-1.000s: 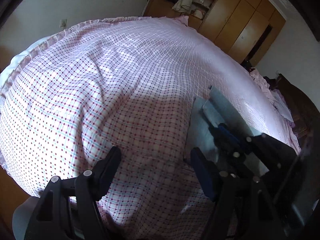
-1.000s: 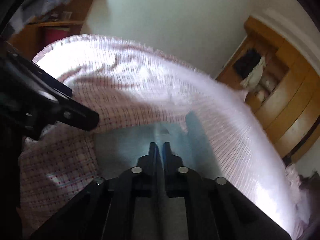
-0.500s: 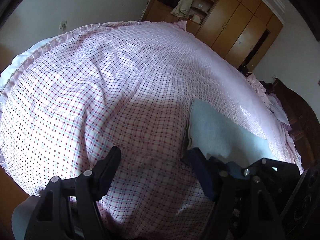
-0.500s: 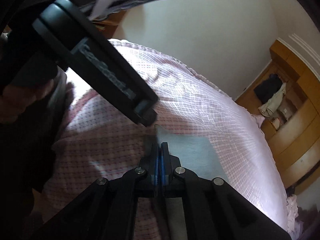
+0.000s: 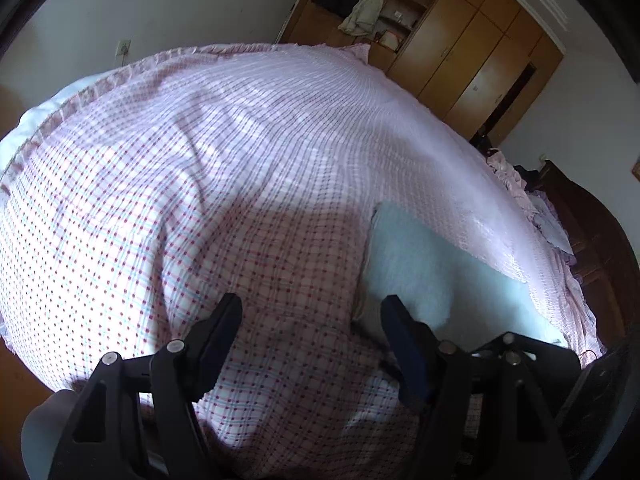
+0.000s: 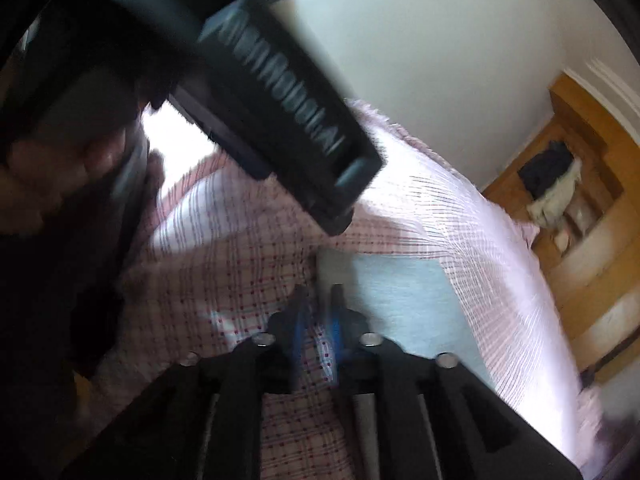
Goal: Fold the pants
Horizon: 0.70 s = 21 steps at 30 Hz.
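Light blue pants (image 5: pixel 416 264), folded flat, lying on a bed (image 5: pixel 208 152) covered in pink checked cloth, toward its right side, with a wooden wardrobe (image 5: pixel 448 36) against the far wall. Left claw (image 5: pixel 310 320) spread wide and gripping nothing, hovering over the checked cover with its right finger at the near left corner of the pants. Right claw (image 6: pixel 320 300) blurred, parted by a narrow gap with nothing visible between, low over the near edge of the pants.
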{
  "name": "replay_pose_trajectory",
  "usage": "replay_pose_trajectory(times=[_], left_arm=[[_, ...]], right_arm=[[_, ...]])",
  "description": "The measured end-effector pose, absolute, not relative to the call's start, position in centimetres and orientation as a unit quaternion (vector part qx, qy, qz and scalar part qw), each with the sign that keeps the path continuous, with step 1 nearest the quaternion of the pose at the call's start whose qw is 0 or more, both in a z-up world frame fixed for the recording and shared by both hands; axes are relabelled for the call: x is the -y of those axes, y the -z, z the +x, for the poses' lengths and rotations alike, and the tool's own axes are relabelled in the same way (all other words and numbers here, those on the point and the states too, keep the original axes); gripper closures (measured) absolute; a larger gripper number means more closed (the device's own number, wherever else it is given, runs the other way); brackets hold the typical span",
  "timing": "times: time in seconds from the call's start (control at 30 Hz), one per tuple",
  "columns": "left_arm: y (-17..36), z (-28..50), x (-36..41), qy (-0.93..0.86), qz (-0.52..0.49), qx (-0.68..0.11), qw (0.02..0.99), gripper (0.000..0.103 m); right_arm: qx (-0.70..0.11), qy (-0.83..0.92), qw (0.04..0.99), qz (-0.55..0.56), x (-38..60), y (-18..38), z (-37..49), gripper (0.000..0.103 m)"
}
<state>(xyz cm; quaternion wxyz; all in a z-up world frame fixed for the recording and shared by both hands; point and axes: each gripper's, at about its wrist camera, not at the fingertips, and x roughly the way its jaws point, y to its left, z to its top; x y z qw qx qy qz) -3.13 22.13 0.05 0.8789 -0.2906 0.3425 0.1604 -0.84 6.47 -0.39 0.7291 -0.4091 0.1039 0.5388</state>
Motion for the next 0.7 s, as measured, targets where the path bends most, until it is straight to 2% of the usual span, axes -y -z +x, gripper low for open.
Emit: replay_pose_trajectory(times=[0.17, 0.4, 0.7], left_arm=[[-1.4, -2.3, -19.8, -0.148, -0.238, -0.331, 0.901, 0.028], [-1.8, 0.3, -15.6, -0.141, -0.146, -0.345, 0.916, 0.027], [1.8, 4.1, -14.9, -0.159, -0.120, -0.423, 0.884, 0.027]], right_arm=[[-0.163, -0.528, 0.772, -0.313, -2.0, -1.4, -0.2, 0.090], [-0.181, -0.446, 0.810, -0.335, 7.5, 0.1, 1.0, 0.090], [-0.197, -0.419, 0.821, -0.333, 10.7, 1.3, 3.1, 0.090]])
